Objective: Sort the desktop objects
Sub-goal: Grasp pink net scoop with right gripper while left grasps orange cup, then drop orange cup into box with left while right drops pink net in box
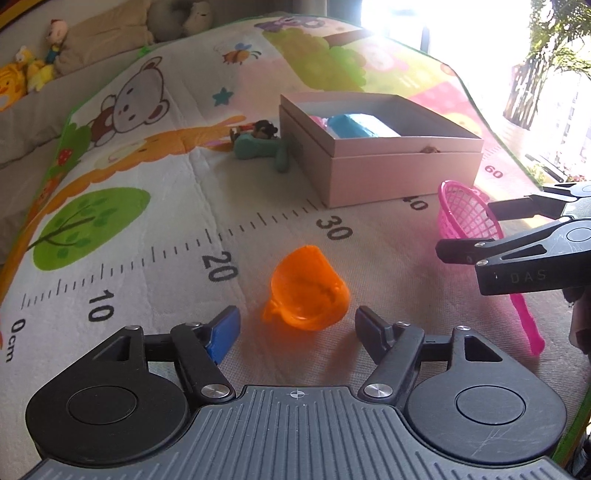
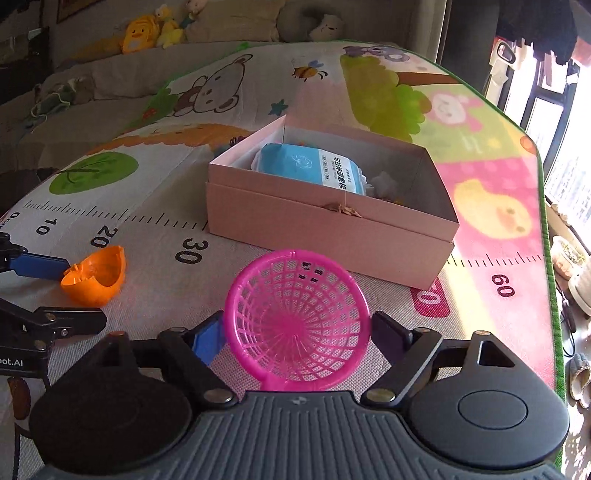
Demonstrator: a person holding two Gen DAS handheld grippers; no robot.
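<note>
The orange cup (image 1: 306,290) lies tipped on its side between the left gripper's (image 1: 297,326) spread fingers, untouched. The pink strainer (image 2: 297,319), a round mesh bowl with a handle, sits between the right gripper's (image 2: 297,334) parted fingers, contact unclear. Both rest on a cartoon play mat (image 1: 147,229) before a pink box (image 2: 332,218); stuffed toys (image 2: 151,31) line the back.

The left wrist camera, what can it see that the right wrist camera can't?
Only the left wrist view shows the teal toy lying beside the pink box, and the strainer's long handle. Only the right wrist view shows the writing on the blue packet in the box, and slippers on the floor. Both show the orange cup, pink strainer and ruler mat.
</note>
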